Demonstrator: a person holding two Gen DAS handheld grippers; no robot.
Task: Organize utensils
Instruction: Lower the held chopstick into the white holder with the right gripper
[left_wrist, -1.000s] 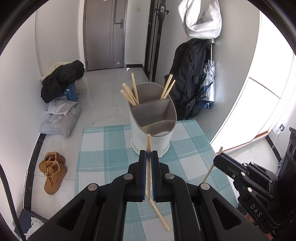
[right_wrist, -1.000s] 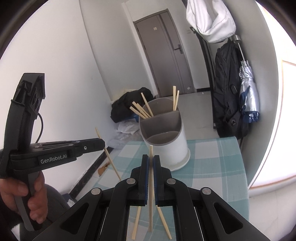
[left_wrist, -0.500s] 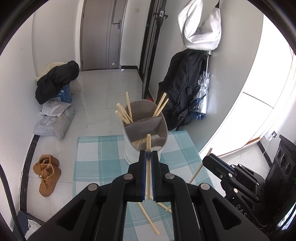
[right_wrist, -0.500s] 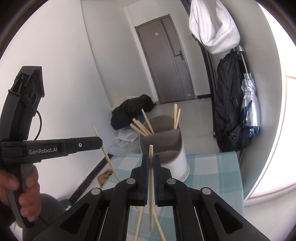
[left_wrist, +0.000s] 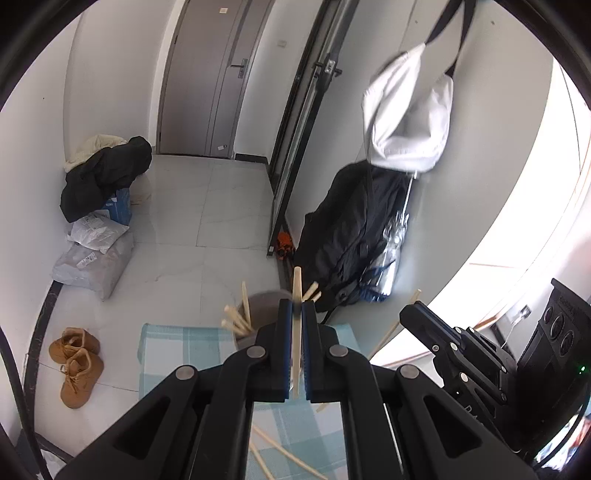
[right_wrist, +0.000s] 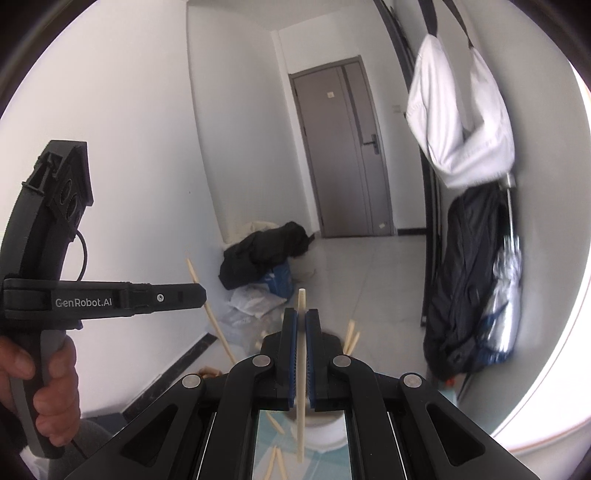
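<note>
A tiled hallway lies beyond the checked table (left_wrist: 166, 350). Each gripper's jaws pinch one chopstick: left gripper (left_wrist: 296, 306), right gripper (right_wrist: 301, 314). The holder (left_wrist: 258, 299) sits just beyond, mostly hidden behind them.

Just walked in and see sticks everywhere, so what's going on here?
A person is sorting chopsticks into a grey divided holder on a checked mat. Each hand works a two-finger gripper. The left gripper is shut on one chopstick, and the right gripper is shut on another chopstick. Both are held above the holder, which already has several in it. More loose chopsticks lie on the mat.
</note>
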